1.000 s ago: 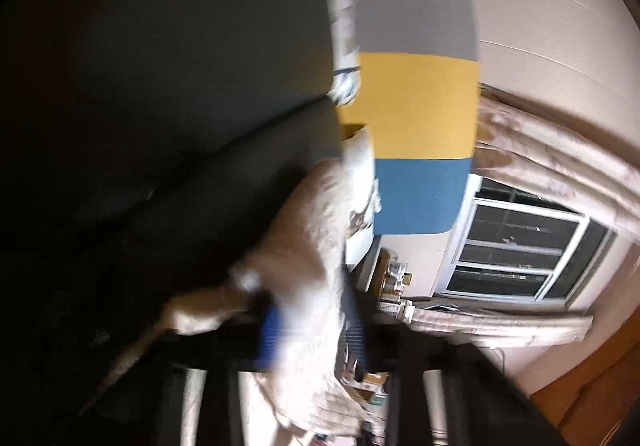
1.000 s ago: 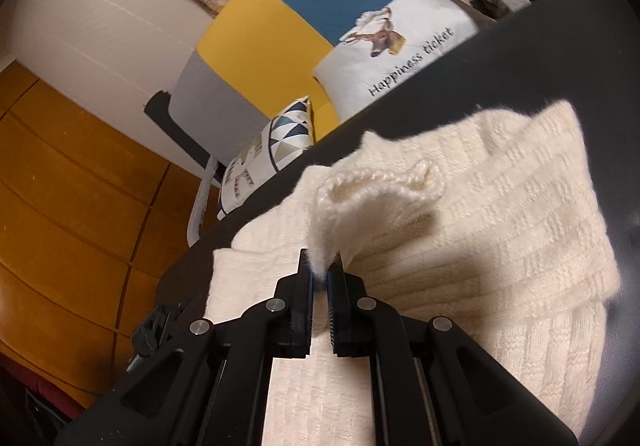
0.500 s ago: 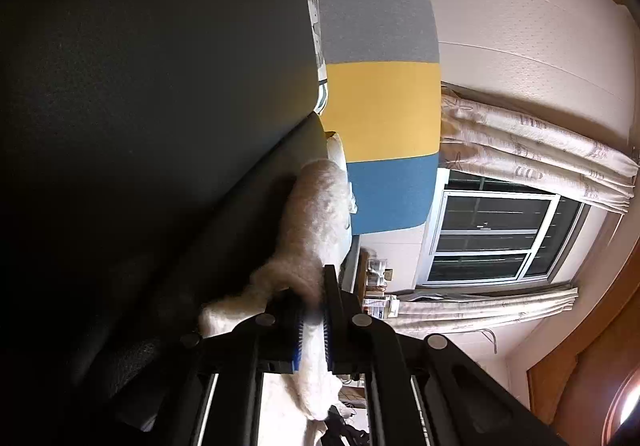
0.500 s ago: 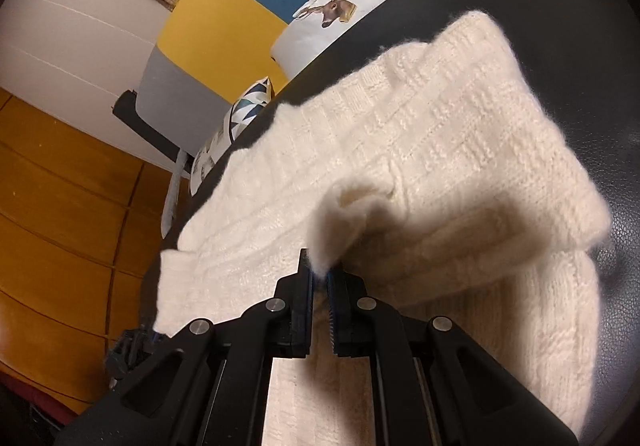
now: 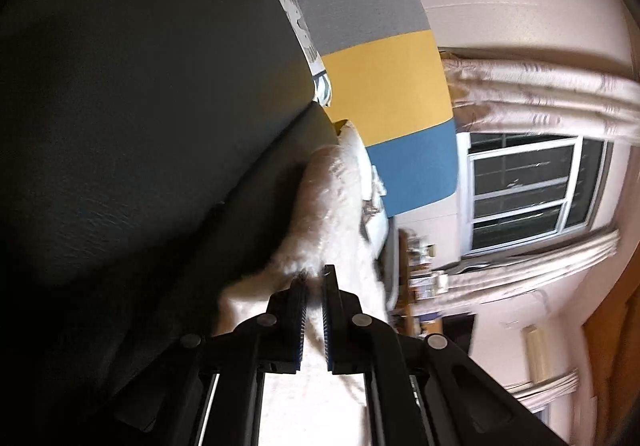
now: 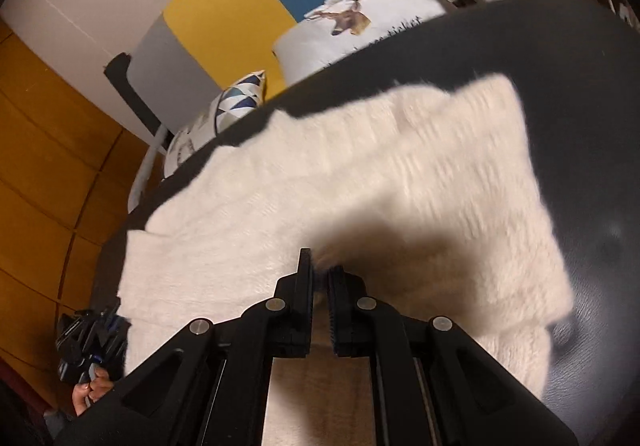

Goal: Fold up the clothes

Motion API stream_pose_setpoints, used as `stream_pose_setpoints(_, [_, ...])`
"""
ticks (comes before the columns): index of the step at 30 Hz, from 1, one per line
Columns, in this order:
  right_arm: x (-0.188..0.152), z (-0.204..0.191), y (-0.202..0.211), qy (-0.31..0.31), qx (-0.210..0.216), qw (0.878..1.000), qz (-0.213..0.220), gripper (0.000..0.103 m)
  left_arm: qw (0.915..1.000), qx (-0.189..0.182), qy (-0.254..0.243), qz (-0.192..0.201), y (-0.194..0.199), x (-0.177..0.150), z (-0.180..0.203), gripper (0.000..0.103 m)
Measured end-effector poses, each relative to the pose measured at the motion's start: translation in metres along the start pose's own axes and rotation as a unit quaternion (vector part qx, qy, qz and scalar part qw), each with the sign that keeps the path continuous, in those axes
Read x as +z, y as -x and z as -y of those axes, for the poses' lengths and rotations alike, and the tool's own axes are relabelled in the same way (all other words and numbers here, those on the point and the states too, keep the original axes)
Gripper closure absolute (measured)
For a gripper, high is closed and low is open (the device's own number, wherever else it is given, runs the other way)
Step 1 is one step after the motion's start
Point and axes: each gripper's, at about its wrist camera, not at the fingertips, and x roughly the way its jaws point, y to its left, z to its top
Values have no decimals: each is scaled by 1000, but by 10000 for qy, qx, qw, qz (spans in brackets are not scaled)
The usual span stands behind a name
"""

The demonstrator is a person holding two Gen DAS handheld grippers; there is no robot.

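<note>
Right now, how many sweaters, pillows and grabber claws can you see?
Fluffy cream knitted sweater: 1
Pillows: 2, a white deer-print pillow and a blue triangle-patterned pillow
Black two-finger grippers: 2, left gripper, right gripper
Total: 5

The right gripper, at lower centre, pinches a fold of the cream knit sweater spread across the dark table; a deer-print cushion sits at upper centre.

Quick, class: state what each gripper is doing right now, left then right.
Left gripper: shut on the sweater.
Right gripper: shut on the sweater.
</note>
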Motion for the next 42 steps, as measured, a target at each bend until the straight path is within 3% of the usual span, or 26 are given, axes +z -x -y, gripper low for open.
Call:
stream_pose_setpoints(5, [-10,14,-4,-272,96,9996,-22,96,9999,100,-109,-86,9,0,-2,99])
stream_pose_setpoints(10, [-14,16,-5,-466,172,9988,-10,96,9992,-198,35,-336,31,2,4,89])
stream_pose_setpoints(14, [-14,23,-2,-783,372,9962,-33,91,9972,-418,-557,-278,42,7,45,84])
stream_pose_setpoints(18, [-18,34,36,-884,-62,9950,451,88,9912,-360,-1221,-373,20,11,85,82])
stream_pose_setpoints(21, [-13,24,63,-601,-50,9943,884,88,9896,43,-1373,-439,-10,13,96,81])
stream_pose_setpoints(25, [2,-11,40,288,-180,9983,468,88,9830,774,-1567,-570,-45,11,87,81])
stream_pose_setpoints(28, [2,-20,8,629,-771,9950,36,88,9764,1438,-1493,-600,-50,6,58,81])
stream_pose_setpoints(29, [-1,-17,1,640,-930,9936,-97,88,9765,1455,-1483,-579,-47,5,51,91])
stream_pose_setpoints(31, [-7,-12,-7,690,-1023,9922,-200,88,9764,1436,-1525,-531,-41,2,40,96])
stream_pose_setpoints(32, [-8,-10,-5,710,-1013,9921,-201,88,9767,1414,-1526,-528,-38,1,40,95])
stream_pose_setpoints(34, [-5,-13,-1,703,-989,9924,-205,88,9809,1174,-1471,-497,-31,5,45,82])
stream_pose_setpoints(38, [10,-39,5,1034,-705,9921,60,88,9831,763,-1635,-298,-28,17,66,81])
stream_pose_setpoints(42, [24,-60,-18,1319,-815,9879,-35,88,9792,906,-1769,-401,-58,36,84,81])
